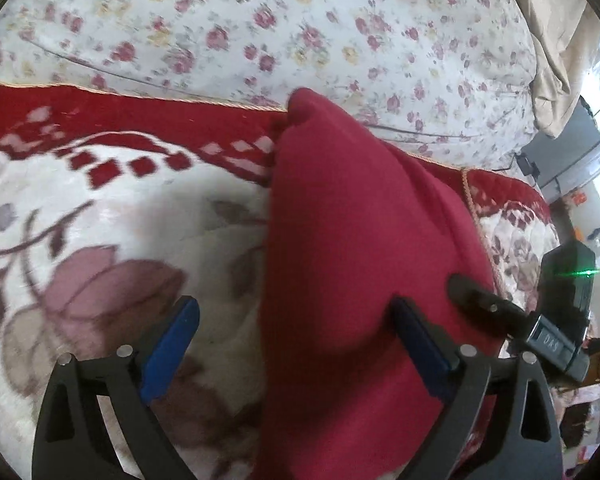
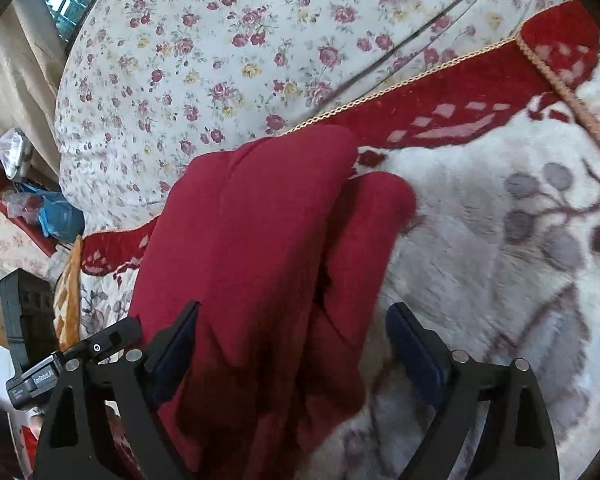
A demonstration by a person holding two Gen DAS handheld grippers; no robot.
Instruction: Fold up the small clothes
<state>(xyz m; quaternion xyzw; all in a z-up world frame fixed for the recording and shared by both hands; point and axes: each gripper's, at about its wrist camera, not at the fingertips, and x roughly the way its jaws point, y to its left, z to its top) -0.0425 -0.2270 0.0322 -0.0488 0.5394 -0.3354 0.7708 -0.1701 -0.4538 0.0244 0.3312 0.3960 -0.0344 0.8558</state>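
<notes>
Both the left gripper (image 1: 294,334) and the right gripper (image 2: 294,336) hang released, jaws spread over the red garment (image 1: 340,260) — lying doubled lengthwise on the plush blanket (image 1: 100,220) — likely lining up another fold.

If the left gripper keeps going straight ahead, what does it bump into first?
Probably the red garment. It already lies between the open fingers of the left gripper and stretches ahead; how much gap remains is unclear. The floral blanket lies underneath.
</notes>
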